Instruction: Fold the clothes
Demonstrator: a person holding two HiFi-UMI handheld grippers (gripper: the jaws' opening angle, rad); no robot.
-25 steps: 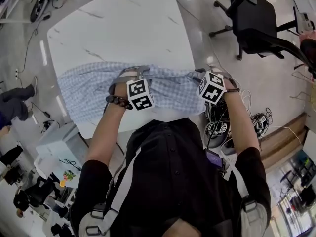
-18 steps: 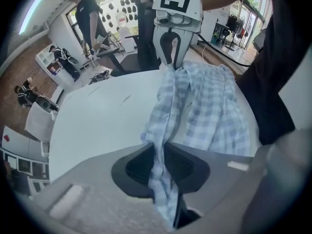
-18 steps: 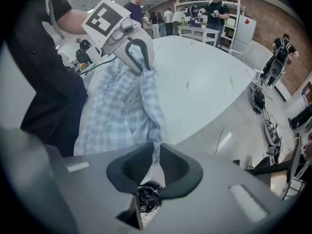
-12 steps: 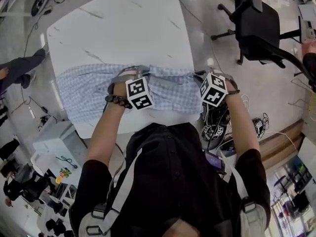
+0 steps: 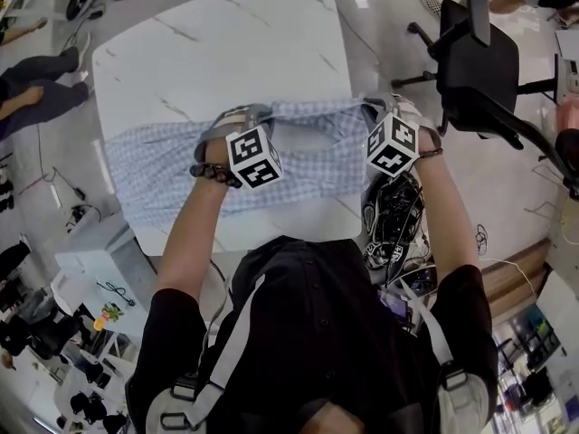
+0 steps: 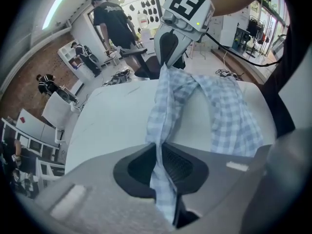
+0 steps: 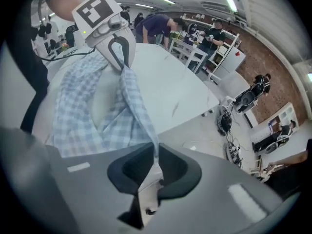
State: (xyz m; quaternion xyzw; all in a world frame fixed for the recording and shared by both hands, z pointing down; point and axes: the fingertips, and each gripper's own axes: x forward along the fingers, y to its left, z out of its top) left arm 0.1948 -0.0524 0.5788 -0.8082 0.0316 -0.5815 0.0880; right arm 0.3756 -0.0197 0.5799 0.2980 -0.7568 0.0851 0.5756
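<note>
A blue-and-white checked shirt point(image 5: 163, 165) lies across the near part of the white marble table point(image 5: 235, 43). My left gripper point(image 5: 237, 116) pinches the shirt's edge near its middle, and my right gripper point(image 5: 384, 107) pinches it at the right end. A band of cloth is stretched between them. In the left gripper view the left gripper point(image 6: 160, 152) is shut on a fold of checked fabric point(image 6: 224, 106). The right gripper view shows the right gripper point(image 7: 155, 155) shut on a thin edge of the shirt point(image 7: 83, 106). Both pairs of jaws have just been closing, with fabric between them.
A black office chair point(image 5: 479, 61) stands to the right of the table. Cables and shoes point(image 5: 393, 224) lie on the floor by the table's right corner. White cabinets point(image 5: 90, 260) stand at the left. The far half of the table is bare.
Both grippers have moved away from me across the table, carrying the shirt's pinched edge with them. The cloth between them is now lifted and taut.
</note>
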